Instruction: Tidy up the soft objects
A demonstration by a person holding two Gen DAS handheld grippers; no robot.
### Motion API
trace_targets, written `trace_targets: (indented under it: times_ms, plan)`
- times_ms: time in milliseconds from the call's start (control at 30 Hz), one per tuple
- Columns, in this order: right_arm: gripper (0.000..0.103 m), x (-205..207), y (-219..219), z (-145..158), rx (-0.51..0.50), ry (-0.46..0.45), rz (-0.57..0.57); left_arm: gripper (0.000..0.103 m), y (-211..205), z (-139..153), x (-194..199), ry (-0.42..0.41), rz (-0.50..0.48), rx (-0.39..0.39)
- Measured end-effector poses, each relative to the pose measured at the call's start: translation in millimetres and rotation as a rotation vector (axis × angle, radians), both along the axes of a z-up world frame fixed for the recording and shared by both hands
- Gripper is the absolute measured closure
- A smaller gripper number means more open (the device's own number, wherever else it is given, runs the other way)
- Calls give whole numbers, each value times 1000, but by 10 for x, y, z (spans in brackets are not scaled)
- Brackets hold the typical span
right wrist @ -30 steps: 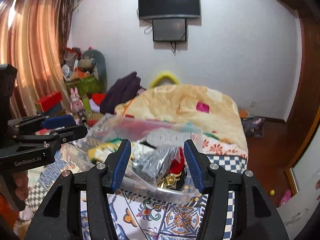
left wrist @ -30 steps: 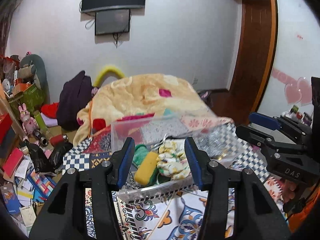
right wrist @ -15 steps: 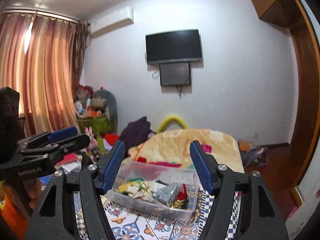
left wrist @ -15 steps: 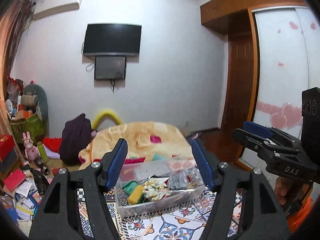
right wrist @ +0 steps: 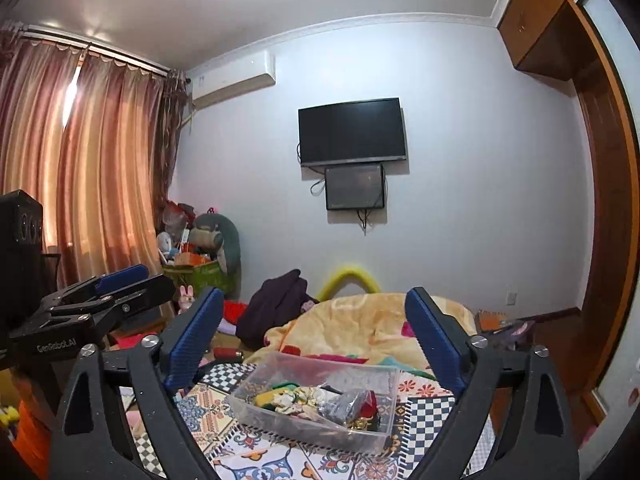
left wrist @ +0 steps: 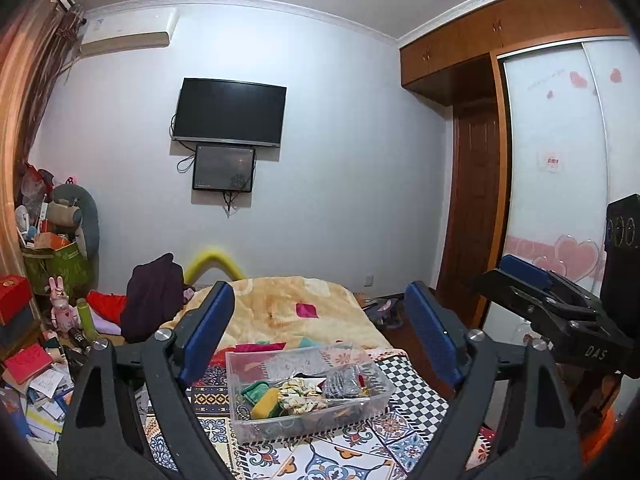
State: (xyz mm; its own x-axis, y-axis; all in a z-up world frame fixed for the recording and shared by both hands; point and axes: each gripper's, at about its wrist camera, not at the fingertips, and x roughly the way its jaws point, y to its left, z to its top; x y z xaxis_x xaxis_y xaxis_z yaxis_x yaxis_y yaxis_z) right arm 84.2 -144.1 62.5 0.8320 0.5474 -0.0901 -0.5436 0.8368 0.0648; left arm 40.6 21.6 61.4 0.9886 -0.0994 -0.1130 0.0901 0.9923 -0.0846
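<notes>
Both tools backed away; right (left wrist: pixel 560 304) reads "DAS".

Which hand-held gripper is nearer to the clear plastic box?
Neither clearly. The left hand-held gripper and right hand-held gripper both hover open, back from the clear plastic box.

wall TV (left wrist: pixel 230 112), curtains (right wrist: pixel 80 168), yellow blanket (left wrist: pixel 288 312)

A home bedroom: beyond the fingers lies a bed (left wrist: pixel 288 312) with a yellow blanket; a television (left wrist: pixel 230 112) hangs above, curtains (right wrist: pixel 80 168) left, a wardrobe (left wrist: pixel 560 160) right.
</notes>
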Motion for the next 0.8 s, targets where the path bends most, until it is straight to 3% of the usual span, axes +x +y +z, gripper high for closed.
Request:
trace_targets:
  times_ms: [133,800]
  plan:
    - [2,-17,-6,-5,15,-3,-6,11,-15,-18,-20,-5,9,5]
    - [1,-58,-24,-42,15,4,-5,4,-46,-104,-39,5,16,14]
